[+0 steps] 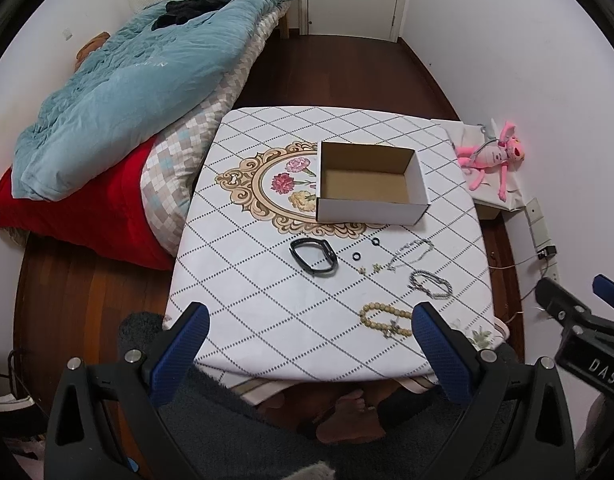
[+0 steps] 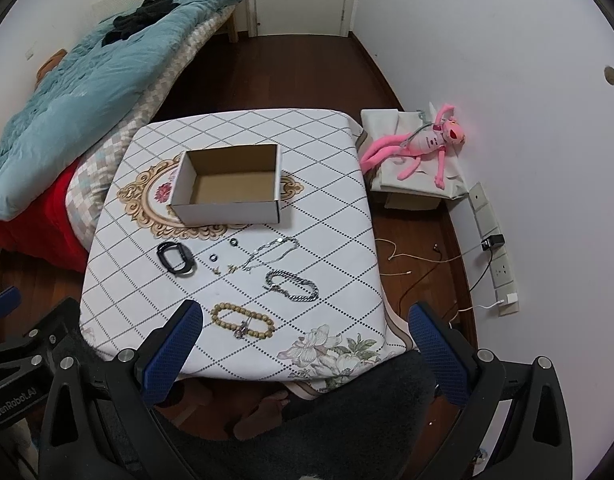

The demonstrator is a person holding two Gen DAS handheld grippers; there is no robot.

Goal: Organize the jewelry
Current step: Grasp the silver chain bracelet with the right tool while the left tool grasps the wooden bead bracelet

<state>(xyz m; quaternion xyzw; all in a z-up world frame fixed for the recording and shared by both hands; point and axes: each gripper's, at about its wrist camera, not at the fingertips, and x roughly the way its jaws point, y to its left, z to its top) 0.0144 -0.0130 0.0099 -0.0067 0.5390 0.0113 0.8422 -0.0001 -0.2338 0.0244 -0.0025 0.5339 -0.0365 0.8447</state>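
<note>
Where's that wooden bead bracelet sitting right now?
The bead bracelet lies flat on the table near its front edge, just in front of the silver chain bracelet, in both wrist views.

Left gripper (image 1: 309, 330) in the lower part of the left wrist view, jaws spread wide, blue-padded fingers (image 1: 179, 354) angled outward, nothing between them. Right gripper (image 2: 301, 330) likewise low in the right wrist view, jaws wide apart and holding nothing. Black body of the right gripper visible at the right edge of the left view; the left gripper's body at the lower left edge of the right view. Bare feet (image 1: 349, 416) at bottom centre.
</note>
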